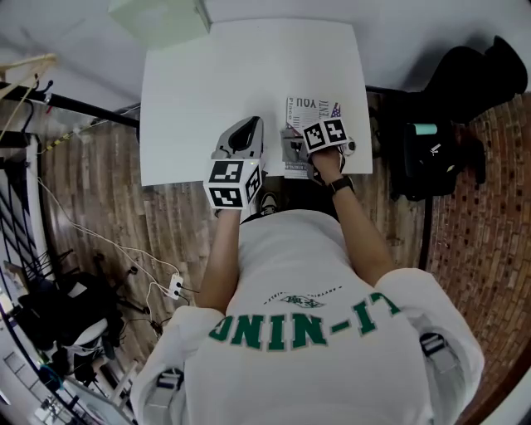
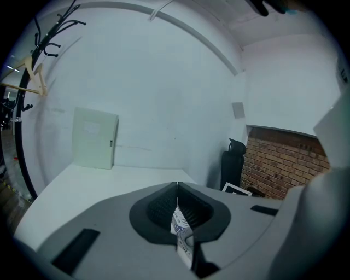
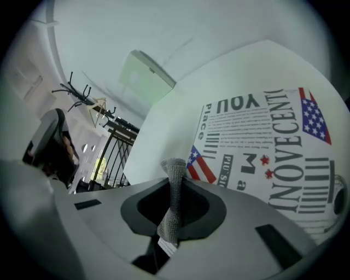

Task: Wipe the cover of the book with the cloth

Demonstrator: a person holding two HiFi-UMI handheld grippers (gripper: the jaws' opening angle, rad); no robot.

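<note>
The book (image 1: 319, 116) lies flat near the front right of the white table (image 1: 207, 100), its white cover printed with black lettering and flags (image 3: 262, 142). My right gripper (image 1: 290, 139) sits at the book's near left corner, shut on a grey cloth (image 3: 174, 202) that stands up between the jaws (image 3: 175, 169). The cloth (image 1: 290, 151) hangs over that corner. My left gripper (image 1: 249, 124) hovers left of the book with its jaws shut (image 2: 176, 188). A thin printed strip shows in the slit behind the tips; I cannot tell what it is.
A pale green box (image 1: 162, 17) stands at the table's far edge against the wall (image 2: 94, 138). A black bag (image 1: 431, 158) sits on the floor to the right. Cables (image 1: 124, 257) and a rack are on the left. Brick wall (image 2: 284, 164) is at right.
</note>
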